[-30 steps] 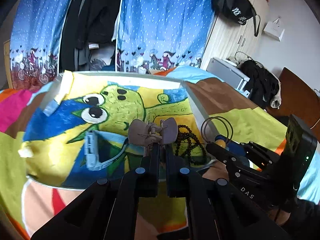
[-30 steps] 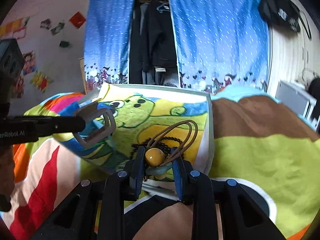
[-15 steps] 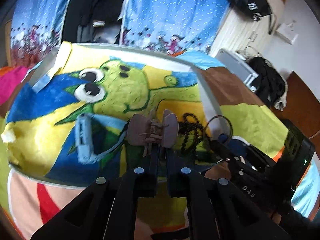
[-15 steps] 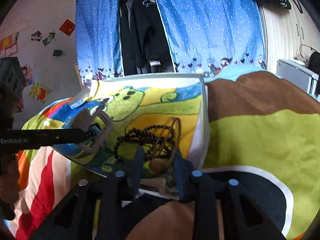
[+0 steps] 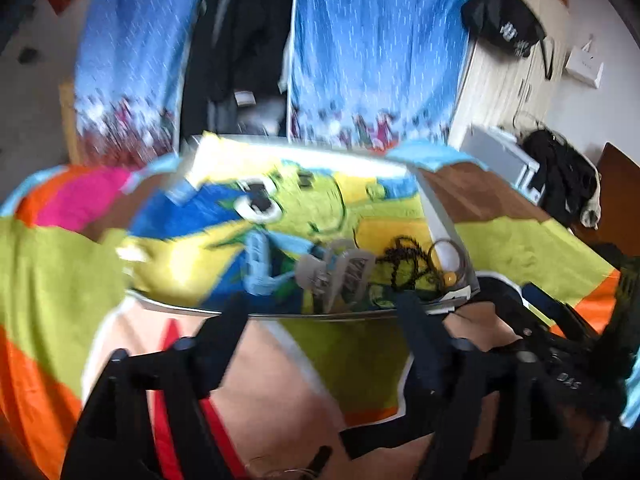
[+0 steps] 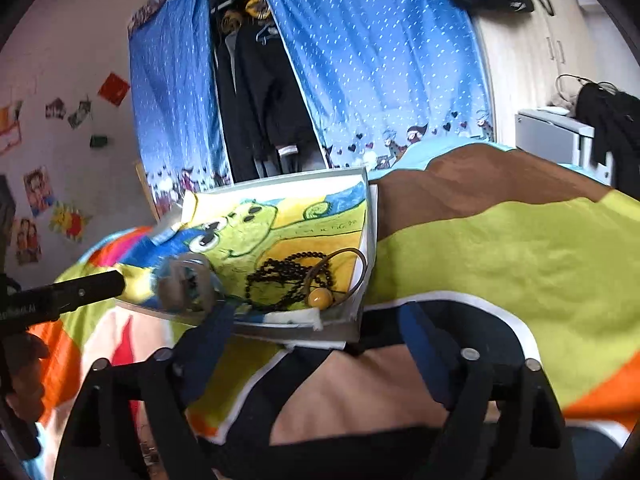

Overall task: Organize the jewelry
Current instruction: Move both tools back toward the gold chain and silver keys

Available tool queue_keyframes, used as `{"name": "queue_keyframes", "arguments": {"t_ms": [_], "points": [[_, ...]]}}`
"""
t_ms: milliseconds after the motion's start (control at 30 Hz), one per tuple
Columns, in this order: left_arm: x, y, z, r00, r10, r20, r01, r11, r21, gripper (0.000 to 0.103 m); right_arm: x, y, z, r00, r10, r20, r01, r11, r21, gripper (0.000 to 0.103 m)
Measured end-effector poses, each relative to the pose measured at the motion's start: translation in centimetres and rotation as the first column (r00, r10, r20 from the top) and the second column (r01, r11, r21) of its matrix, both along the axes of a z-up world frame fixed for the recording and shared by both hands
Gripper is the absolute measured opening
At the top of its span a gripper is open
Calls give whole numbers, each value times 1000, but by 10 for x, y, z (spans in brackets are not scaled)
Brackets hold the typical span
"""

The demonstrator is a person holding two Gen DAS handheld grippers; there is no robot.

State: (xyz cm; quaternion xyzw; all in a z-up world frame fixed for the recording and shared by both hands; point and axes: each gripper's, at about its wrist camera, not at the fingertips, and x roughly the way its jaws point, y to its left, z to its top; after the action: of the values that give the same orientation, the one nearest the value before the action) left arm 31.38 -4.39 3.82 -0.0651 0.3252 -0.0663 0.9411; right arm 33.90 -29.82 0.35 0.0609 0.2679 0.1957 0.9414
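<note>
Both hand-held grippers stand with fingers spread wide and empty: the left hand-held gripper [image 5: 320,316] and the right hand-held gripper [image 6: 316,320]. The jewelry lies on the drawing board [image 6: 370,216] on the bed, at its near right corner: black bead strand [image 6: 288,276], cord loop with amber bead [image 6: 320,298], and hair claw [image 5: 340,272] beside them. All look light; the strand is limp and tangle-prone, so pinch a bunched section; take the rigid claw across its body.
</note>
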Motion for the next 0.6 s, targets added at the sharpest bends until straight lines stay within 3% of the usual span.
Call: {"name": "queue_keyframes", "arguments": {"t_ms": [67, 233, 400, 600], "points": [[-25, 4, 7, 997, 17, 73, -17, 1000, 6, 85, -16, -1, 6, 1000, -10, 13, 10, 1000, -5, 90], [-77, 12, 16, 991, 39, 126, -43, 999, 25, 85, -63, 2, 23, 1000, -20, 21, 20, 1000, 7, 103], [-126, 21, 23, 982, 53, 182, -63, 997, 50, 95, -117, 9, 37, 998, -19, 55, 19, 1000, 1, 103], [-180, 30, 26, 975, 56, 213, -71, 995, 64, 95, -172, 18, 40, 997, -19, 73, 19, 1000, -1, 103]]}}
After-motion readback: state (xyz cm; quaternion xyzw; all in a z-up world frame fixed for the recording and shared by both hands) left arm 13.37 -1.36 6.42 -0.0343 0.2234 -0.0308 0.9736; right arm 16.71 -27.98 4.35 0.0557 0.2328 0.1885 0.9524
